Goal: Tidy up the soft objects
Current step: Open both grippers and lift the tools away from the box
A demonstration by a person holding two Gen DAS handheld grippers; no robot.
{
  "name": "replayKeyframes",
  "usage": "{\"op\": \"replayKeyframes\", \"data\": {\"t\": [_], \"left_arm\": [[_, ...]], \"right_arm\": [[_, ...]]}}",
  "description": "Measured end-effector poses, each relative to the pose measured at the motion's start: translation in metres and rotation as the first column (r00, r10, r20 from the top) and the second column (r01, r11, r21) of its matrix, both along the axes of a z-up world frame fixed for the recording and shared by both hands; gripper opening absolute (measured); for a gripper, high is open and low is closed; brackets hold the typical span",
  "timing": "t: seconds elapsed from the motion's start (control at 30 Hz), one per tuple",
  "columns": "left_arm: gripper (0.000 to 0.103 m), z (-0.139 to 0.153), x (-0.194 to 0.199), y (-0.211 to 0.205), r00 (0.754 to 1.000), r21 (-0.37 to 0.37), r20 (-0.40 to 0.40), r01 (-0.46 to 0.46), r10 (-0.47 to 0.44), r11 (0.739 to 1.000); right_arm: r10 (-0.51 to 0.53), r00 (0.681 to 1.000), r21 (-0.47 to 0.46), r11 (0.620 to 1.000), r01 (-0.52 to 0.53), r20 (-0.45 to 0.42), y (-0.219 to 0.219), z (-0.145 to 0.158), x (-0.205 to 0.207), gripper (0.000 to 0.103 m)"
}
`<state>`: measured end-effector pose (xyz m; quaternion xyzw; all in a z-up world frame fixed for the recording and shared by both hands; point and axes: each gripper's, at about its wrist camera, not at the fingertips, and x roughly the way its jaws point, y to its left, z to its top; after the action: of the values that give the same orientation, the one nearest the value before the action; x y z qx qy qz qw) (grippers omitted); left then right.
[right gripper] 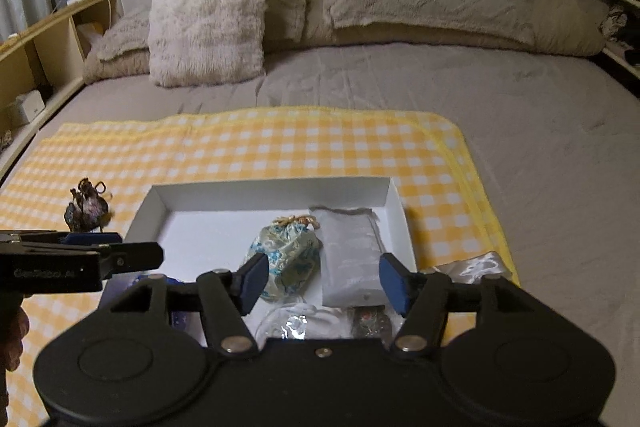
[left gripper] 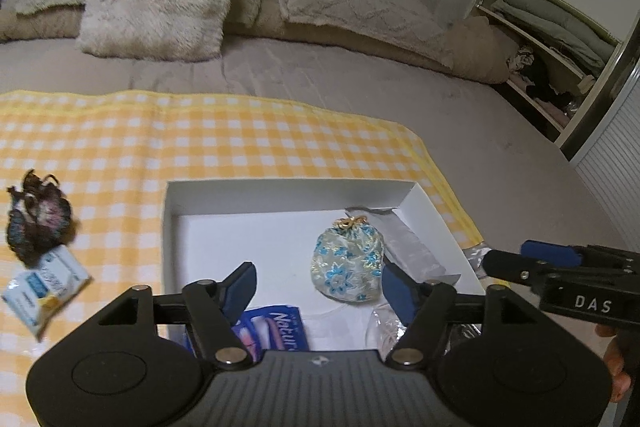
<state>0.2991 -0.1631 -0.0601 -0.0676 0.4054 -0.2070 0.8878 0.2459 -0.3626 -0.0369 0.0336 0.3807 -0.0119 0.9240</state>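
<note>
Both my tongs hung apart and empty above the white box (left gripper: 176,211). The dark pouch (left gripper: 38,223) and the tissue pack (left gripper: 46,287) lay outside it on the checked cloth (left gripper: 240,139), off to the left, nearer my left tongs (left gripper: 318,287) than my right tongs (right gripper: 320,281).

Grey bed (right gripper: 400,95), fluffy pillows (right gripper: 208,19) at far end, yellow checked cloth (right gripper: 280,147) spread near, white box (right gripper: 276,187) on it
</note>
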Motion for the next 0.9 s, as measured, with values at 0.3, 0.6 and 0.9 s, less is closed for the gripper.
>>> {"op": "replayKeyframes", "data": {"t": [0.3,0.6,0.9], "left_arm": [[0.103,0.014,-0.02,0.021,0.996,0.067,0.078,-0.042,0.036,0.997],[0.103,0.013,-0.025,0.05,0.989,0.118,0.113,-0.104,0.091,0.988],[0.103,0.014,-0.024,0.086,0.977,0.141,0.149,-0.171,0.15,0.975]], "right_arm": [[-0.027,0.997,-0.014,1.0,0.028,0.075,0.005,0.013,-0.024,0.083],[-0.019,0.992,-0.044,0.999,0.025,0.125,0.021,0.013,-0.03,0.103],[-0.047,0.991,-0.071,0.996,0.057,0.129,0.042,0.001,-0.021,0.103]]}}
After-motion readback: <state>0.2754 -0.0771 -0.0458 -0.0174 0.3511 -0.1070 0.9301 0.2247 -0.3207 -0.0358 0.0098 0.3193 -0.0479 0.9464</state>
